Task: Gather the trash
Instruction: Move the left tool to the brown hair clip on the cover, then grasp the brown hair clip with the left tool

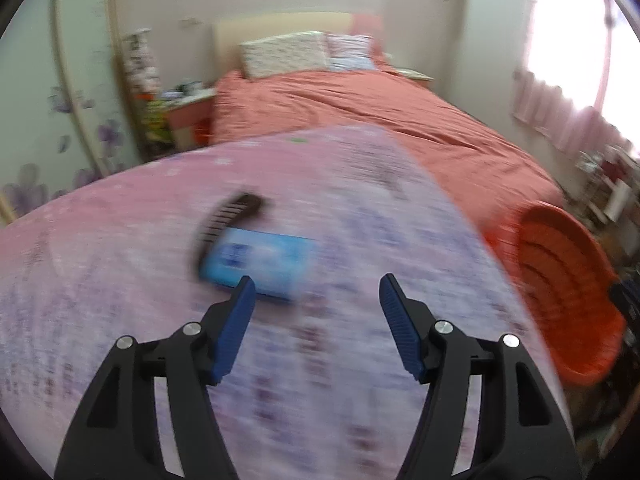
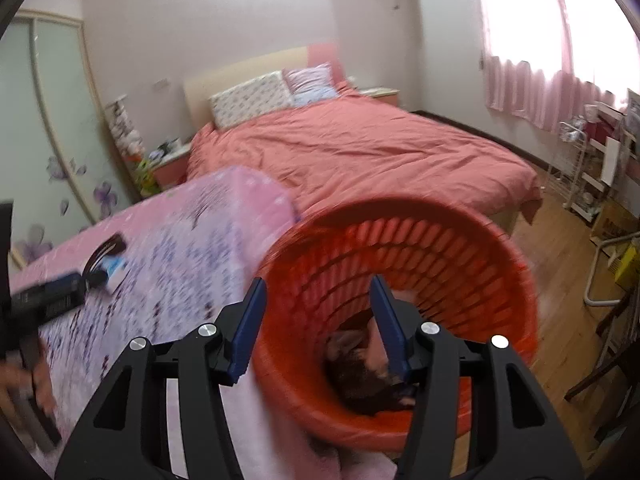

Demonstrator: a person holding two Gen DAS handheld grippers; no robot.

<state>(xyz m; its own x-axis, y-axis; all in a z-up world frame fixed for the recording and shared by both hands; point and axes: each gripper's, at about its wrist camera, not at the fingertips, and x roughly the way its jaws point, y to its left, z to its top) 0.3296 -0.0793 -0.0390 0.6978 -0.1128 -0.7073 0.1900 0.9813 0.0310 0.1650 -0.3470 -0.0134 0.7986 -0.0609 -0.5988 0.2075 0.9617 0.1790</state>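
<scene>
A blue packet (image 1: 260, 262) lies on the pink floral cloth (image 1: 120, 280), with a black comb (image 1: 224, 220) touching its far left side. My left gripper (image 1: 316, 286) is open and empty, just short of the packet. An orange basket (image 1: 560, 280) stands to the right of the cloth. In the right wrist view my right gripper (image 2: 318, 288) is open and empty above the basket (image 2: 400, 240), which holds a dark brown lump (image 2: 372, 380). The packet (image 2: 114, 270), the comb (image 2: 106, 250) and the left gripper (image 2: 48, 296) show at the left.
A bed with a salmon cover (image 2: 360, 152) and pillows lies behind. A nightstand (image 1: 188, 116) stands left of it. A wire rack (image 2: 572, 168) and a chair (image 2: 608, 272) stand on the wooden floor (image 2: 560, 320) at the right. A wardrobe door (image 2: 48, 120) stands at the left.
</scene>
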